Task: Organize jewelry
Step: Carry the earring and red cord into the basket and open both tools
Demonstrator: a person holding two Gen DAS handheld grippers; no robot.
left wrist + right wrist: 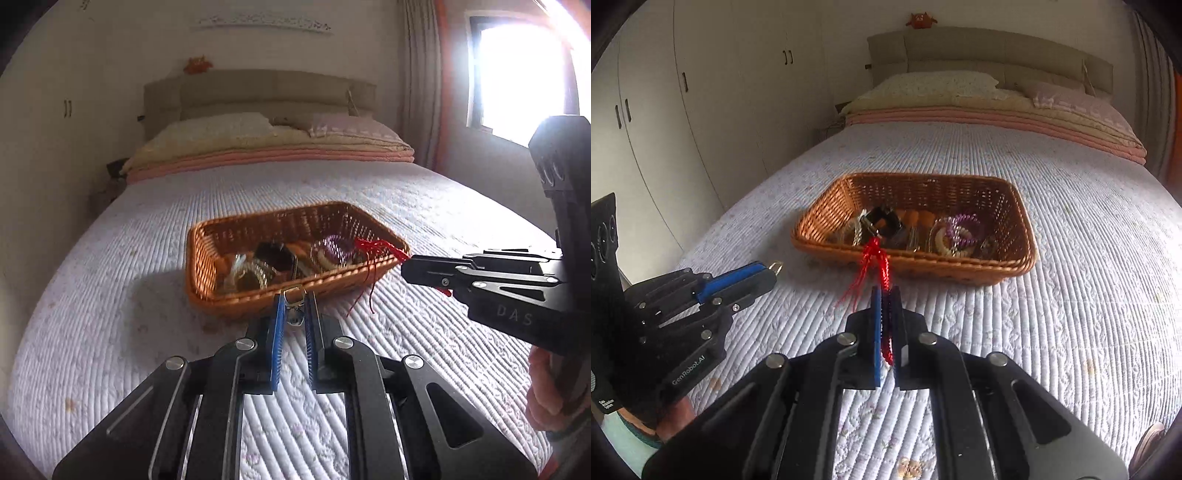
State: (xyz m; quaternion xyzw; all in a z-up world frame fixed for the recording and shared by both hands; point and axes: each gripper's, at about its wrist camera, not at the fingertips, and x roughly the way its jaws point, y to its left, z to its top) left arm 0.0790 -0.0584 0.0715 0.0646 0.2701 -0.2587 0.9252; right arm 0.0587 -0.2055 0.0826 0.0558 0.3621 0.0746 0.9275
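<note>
A brown wicker basket (207,258) (1008,206) sits on the bed and holds several pieces of jewelry, among them purple coil bands (334,247) (964,225) and a black piece (882,219). My left gripper (294,295) (772,273) is shut on a small gold metal ring piece (293,295) (776,266), just before the basket's near wall. My right gripper (885,291) (404,267) is shut on a red braided cord (877,258) (373,247), held above the bed by the basket's rim, with its loose threads hanging.
The bed has a white quilted cover (1071,295). Pillows and folded blankets (266,147) lie at the headboard. White wardrobes (683,110) stand on the left and a bright window (524,74) on the right.
</note>
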